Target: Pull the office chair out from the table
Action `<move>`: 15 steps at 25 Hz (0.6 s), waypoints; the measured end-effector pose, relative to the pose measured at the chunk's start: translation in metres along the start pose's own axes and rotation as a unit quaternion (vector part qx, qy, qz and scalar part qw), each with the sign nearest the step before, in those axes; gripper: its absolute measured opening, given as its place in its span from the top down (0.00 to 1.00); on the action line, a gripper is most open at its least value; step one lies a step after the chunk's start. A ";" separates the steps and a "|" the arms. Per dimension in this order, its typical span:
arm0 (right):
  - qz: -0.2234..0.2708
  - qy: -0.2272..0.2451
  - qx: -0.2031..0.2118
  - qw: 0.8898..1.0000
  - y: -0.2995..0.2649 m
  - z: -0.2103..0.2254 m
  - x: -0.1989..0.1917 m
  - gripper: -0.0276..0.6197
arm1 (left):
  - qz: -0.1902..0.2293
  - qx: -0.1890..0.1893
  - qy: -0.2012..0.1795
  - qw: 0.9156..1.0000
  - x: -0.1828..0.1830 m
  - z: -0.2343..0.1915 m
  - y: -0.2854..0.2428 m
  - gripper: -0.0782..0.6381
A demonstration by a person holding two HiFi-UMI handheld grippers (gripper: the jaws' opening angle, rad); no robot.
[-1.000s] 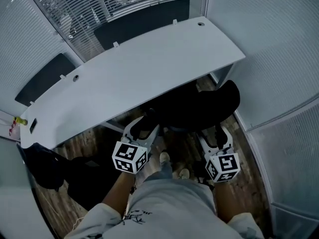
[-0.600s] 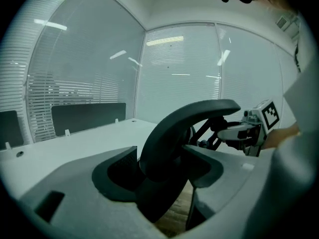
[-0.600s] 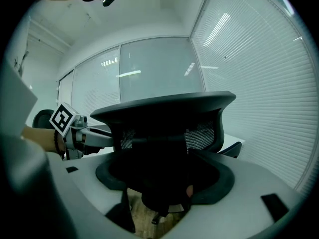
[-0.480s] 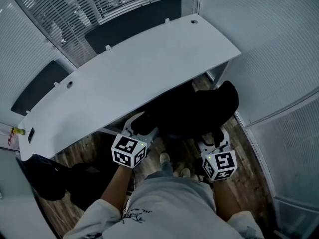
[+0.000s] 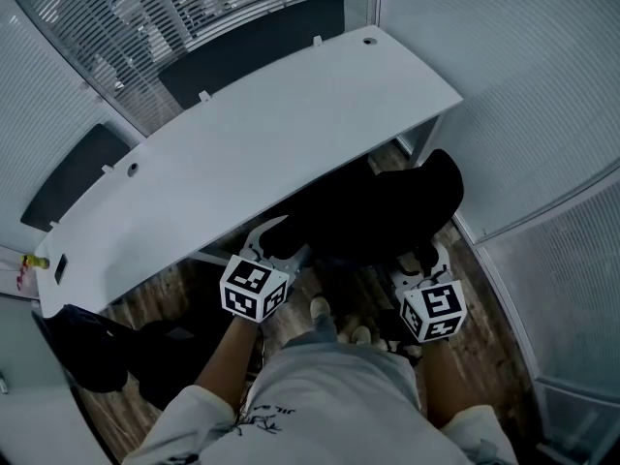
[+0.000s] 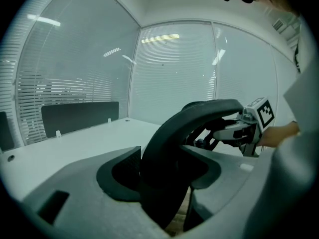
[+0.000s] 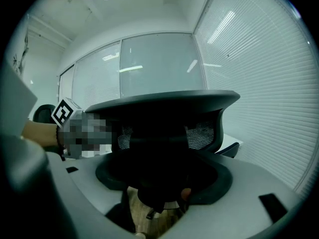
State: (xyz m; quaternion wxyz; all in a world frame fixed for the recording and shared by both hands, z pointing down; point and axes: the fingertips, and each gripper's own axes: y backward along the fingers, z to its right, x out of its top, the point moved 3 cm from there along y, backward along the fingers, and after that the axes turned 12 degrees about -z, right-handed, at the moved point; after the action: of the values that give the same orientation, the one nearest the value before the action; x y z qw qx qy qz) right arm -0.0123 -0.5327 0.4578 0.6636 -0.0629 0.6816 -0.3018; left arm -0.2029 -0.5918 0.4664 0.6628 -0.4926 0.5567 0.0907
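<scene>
The black office chair (image 5: 378, 211) stands half under the white table (image 5: 223, 163), its back toward me. My left gripper (image 5: 274, 238) is at the left edge of the chair back. In the left gripper view its jaws (image 6: 164, 171) are closing on that curved edge (image 6: 199, 114), which fills the gap between the pads. My right gripper (image 5: 418, 260) holds the back's lower right part. In the right gripper view the dark back (image 7: 164, 108) sits between its jaws (image 7: 162, 178). The right gripper (image 6: 249, 126) also shows across the chair in the left gripper view.
Glass walls with blinds close in the table on the far side and the right. Black screen panels (image 5: 252, 42) stand behind the table. A dark bag or second seat (image 5: 97, 342) lies on the wood floor at the left. The person's feet (image 5: 334, 323) are just behind the chair.
My left gripper has slid a little forward along the chair back's left edge. The right gripper and the chair have stayed about where they were.
</scene>
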 end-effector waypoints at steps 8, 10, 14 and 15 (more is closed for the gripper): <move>0.013 -0.007 -0.010 1.000 0.007 0.004 -0.004 0.53 | -0.004 -0.006 -0.015 1.000 0.002 0.007 -0.001 0.56; 0.013 -0.007 -0.009 1.000 0.009 0.003 -0.007 0.53 | -0.003 -0.004 -0.014 1.000 -0.001 0.010 0.000 0.56; 0.011 -0.006 -0.008 1.000 0.016 0.002 -0.011 0.53 | -0.001 -0.003 -0.009 1.000 -0.004 0.017 0.003 0.56; 0.011 -0.006 -0.008 1.000 0.018 0.001 -0.012 0.53 | -0.001 -0.004 -0.009 1.000 -0.005 0.020 0.004 0.56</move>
State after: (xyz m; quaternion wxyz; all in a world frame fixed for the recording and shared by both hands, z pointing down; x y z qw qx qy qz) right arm -0.0041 -0.5123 0.4593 0.6705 -0.0630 0.6807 -0.2884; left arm -0.1944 -0.5731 0.4660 0.6658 -0.4949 0.5500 0.0963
